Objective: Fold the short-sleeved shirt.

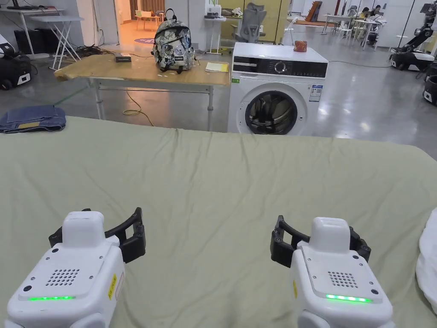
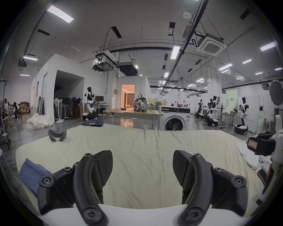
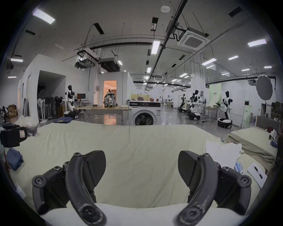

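Now | left hand-held gripper: jaws wide apart, empty | right hand-held gripper: same, above sheet

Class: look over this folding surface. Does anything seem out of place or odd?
The crumpled white garment lies bunched at the right edge of the pale green sheet, not spread flat; both the left gripper and right gripper hang open and empty.

Lighting: bright, even, from ceiling light panels; soft shadows only. Glare: pale reflections on the polished floor; warm orange glow from a doorway. Head view: sharp, little distortion. Both gripper views: strong fisheye curvature, dark vignette at corners, straight ceiling pipes bowed; near gripper parts slightly soft, far room dimmer and greyer.
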